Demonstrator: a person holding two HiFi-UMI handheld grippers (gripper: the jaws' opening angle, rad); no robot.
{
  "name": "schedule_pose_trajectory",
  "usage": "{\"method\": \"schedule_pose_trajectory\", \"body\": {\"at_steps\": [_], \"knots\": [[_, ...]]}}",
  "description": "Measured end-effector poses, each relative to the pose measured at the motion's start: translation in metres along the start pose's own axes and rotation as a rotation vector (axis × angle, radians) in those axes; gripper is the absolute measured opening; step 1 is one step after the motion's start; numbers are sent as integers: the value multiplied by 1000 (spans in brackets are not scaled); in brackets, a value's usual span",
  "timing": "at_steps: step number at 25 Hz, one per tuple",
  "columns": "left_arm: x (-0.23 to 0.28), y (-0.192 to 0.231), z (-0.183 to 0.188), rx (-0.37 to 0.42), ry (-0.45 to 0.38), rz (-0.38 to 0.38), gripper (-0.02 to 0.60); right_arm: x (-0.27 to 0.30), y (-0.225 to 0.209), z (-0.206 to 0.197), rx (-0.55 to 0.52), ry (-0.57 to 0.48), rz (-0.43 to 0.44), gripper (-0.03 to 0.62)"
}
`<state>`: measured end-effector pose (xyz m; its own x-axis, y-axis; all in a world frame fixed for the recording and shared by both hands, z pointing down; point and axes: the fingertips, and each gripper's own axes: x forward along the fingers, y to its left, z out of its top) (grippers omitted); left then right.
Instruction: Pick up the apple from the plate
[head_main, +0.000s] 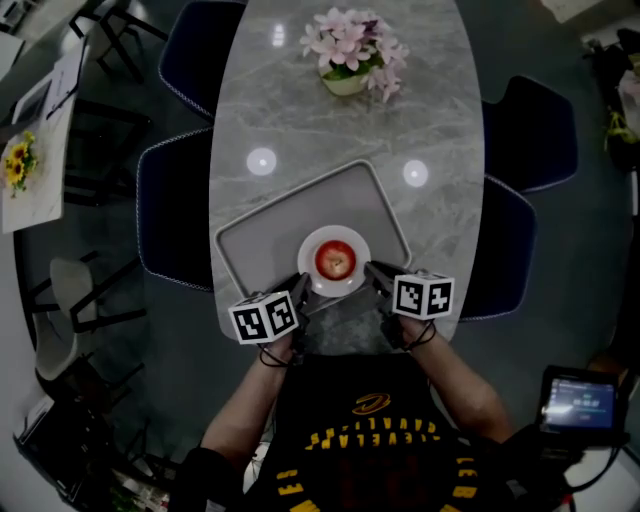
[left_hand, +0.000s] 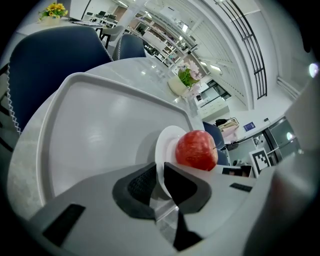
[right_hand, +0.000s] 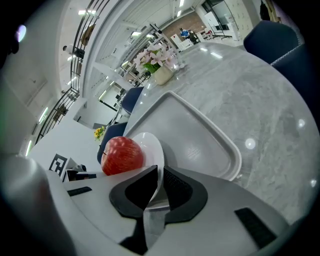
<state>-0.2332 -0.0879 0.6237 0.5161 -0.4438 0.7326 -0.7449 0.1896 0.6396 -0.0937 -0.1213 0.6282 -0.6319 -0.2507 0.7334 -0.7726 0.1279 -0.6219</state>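
Note:
A red apple (head_main: 335, 260) sits on a small white plate (head_main: 318, 243) at the near edge of a grey tray (head_main: 260, 235). My left gripper (head_main: 301, 290) is shut on the plate's left rim and my right gripper (head_main: 374, 272) is shut on its right rim. In the left gripper view the plate's rim (left_hand: 167, 142) runs between the dark pads (left_hand: 142, 185), with the apple (left_hand: 196, 150) just beyond. The right gripper view shows the same: the rim (right_hand: 152, 147) between the pads (right_hand: 177, 190) and the apple (right_hand: 121, 155) to the left. Whether the plate is lifted off the tray I cannot tell.
The tray (left_hand: 90, 125) lies on an oval marble table (head_main: 300, 120). A pot of pink flowers (head_main: 352, 52) stands at the table's far end. Dark blue chairs (head_main: 170, 215) flank both sides. A small screen (head_main: 578, 402) sits at the lower right.

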Motion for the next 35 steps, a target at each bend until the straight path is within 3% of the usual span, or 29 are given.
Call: {"method": "schedule_pose_trajectory", "body": {"at_steps": [12, 35], "knots": [[10, -41, -31, 52, 5, -4, 52, -44, -30, -13, 15, -44, 13, 46], [44, -133, -123, 154, 66, -42, 52, -148, -114, -63, 86, -128, -17, 46]]}}
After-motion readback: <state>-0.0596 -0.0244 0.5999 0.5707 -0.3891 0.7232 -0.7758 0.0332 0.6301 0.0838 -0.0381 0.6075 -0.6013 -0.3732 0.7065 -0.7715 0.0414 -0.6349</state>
